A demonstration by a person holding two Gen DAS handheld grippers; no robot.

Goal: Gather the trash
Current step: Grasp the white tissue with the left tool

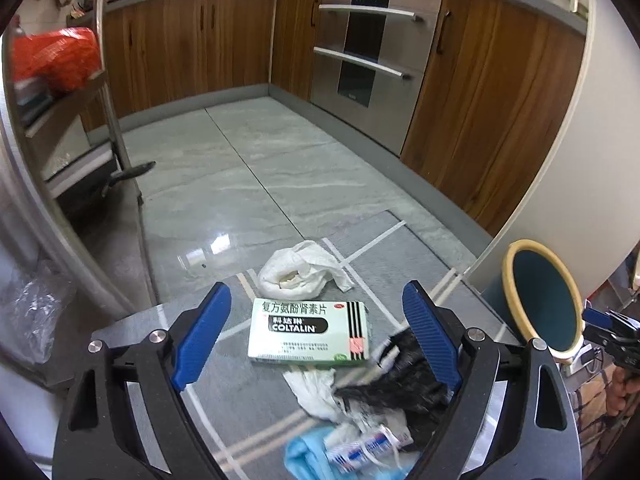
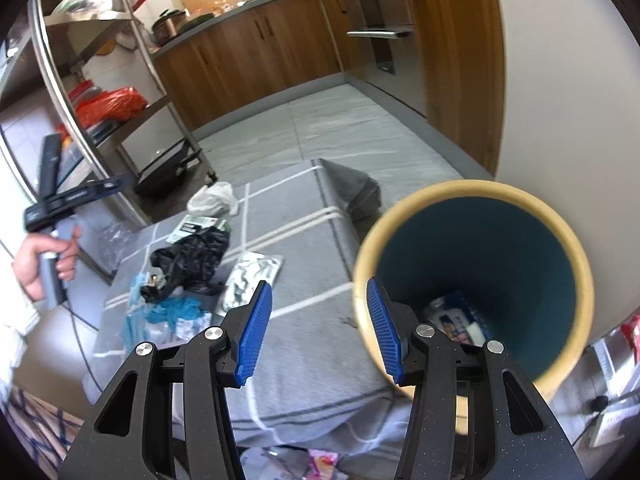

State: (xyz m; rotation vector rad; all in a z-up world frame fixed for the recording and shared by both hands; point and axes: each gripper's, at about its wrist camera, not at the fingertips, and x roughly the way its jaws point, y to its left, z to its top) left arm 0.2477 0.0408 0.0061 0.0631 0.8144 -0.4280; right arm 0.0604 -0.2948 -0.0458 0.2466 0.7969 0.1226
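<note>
Right, my mat (image 2: 304, 240) carries the trash: bin (image 2: 472, 280) at its right edge with a wrapper (image 2: 456, 320) inside, black bag (image 1: 404, 384), box (image 1: 308, 330), tissue (image 1: 296, 270). My left gripper (image 1: 316, 336) hangs spread over the box, empty. My right gripper (image 2: 320, 330) is spread, its right finger at the bin's rim.

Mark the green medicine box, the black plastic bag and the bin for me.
Green-and-white cardboard medicine box (image 1: 308, 330): left wrist view, middle of its printed top face.
Crumpled black plastic bag (image 2: 192, 256): right wrist view, centre of the crumpled heap.
Round cream-rimmed, teal-lined bin (image 2: 480, 248): right wrist view, bare inner wall.
</note>
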